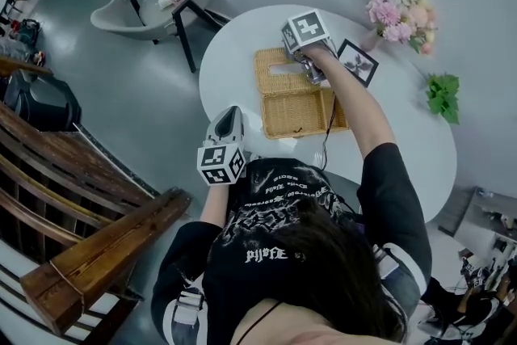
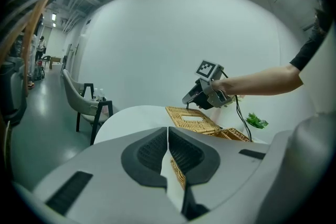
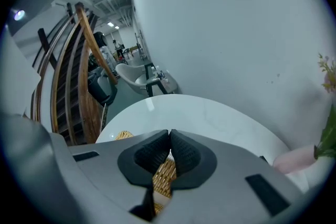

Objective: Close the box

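An open wicker box (image 1: 299, 115) stands on the round white table (image 1: 234, 44). Its slotted lid (image 1: 279, 73) is folded back on the far side. My right gripper (image 1: 315, 78) reaches down onto the lid's right edge and is shut on it. Wicker (image 3: 164, 173) shows between its pads just behind the fingertips of this gripper (image 3: 169, 139). From the left gripper view, the right gripper (image 2: 187, 99) hangs over the lid (image 2: 191, 118), with the box (image 2: 233, 135) nearer. My left gripper (image 1: 230, 111) (image 2: 168, 131) is shut and empty, held at the table's near left edge.
A framed picture (image 1: 358, 61), pink flowers (image 1: 400, 12) and a green sprig (image 1: 443, 95) sit on the table's right side. A black cable (image 1: 329, 121) hangs from the right gripper across the box. A chair (image 1: 129, 8) and a wooden railing (image 1: 97, 246) stand to the left.
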Demonstrator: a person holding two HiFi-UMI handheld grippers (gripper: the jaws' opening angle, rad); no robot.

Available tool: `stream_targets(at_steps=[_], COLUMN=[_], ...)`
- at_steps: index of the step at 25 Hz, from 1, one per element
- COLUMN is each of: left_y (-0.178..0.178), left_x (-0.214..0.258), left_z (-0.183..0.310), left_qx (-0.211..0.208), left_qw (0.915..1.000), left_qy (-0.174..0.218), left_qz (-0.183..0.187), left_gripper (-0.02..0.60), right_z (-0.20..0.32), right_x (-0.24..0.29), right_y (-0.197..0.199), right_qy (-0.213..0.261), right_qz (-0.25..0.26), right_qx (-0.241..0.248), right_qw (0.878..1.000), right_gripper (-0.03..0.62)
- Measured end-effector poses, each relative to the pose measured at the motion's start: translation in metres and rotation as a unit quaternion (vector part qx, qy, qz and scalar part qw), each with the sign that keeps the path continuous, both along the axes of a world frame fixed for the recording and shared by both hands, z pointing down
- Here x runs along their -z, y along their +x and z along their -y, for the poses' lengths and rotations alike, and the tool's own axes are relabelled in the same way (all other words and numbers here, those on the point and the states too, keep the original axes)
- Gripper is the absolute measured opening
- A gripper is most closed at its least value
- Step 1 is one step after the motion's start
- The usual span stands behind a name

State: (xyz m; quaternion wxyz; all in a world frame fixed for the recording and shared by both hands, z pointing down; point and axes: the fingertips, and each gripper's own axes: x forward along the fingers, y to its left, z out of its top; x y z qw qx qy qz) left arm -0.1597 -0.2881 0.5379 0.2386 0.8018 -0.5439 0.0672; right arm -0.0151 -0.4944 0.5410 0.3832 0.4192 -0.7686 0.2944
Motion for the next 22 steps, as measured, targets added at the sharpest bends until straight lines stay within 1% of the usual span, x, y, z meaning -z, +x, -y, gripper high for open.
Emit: stream_targets(at_steps=[3,8,14,22], left_y=[0.005,0.005,-0.001,0.005], left_x=[0.002,0.004,0.01,0.014], left_z=[-0.004,-0.008,-0.013,-0.022], left_qx=[-0.011,-0.023,-0.031,-0.044], left_qw=[0.9999,0.9996,0.9991,0.9984], left_qy=[0.005,0.012,0.027,0.036], left_qz=[-0.002,-0.004,-0.005,0.0], left_gripper=[0.028,0.028,0.028,0.028], right_z=[-0.007,-0.019,-0.035,-0.051], right_x=[0.01,0.027,0.051,0.073], right_y=[0.001,-0.002,-0.002,0.006], right_qy=[0.012,0.048,0.088,0.125], right_qz=[0.017,0.012,0.032,0.05], right_qx=[-0.008,-0.008,-0.023,-0.036], right_qw=[1.0,0.999,0.995,0.99], right_gripper=[0.041,0.041,0.041,0.041])
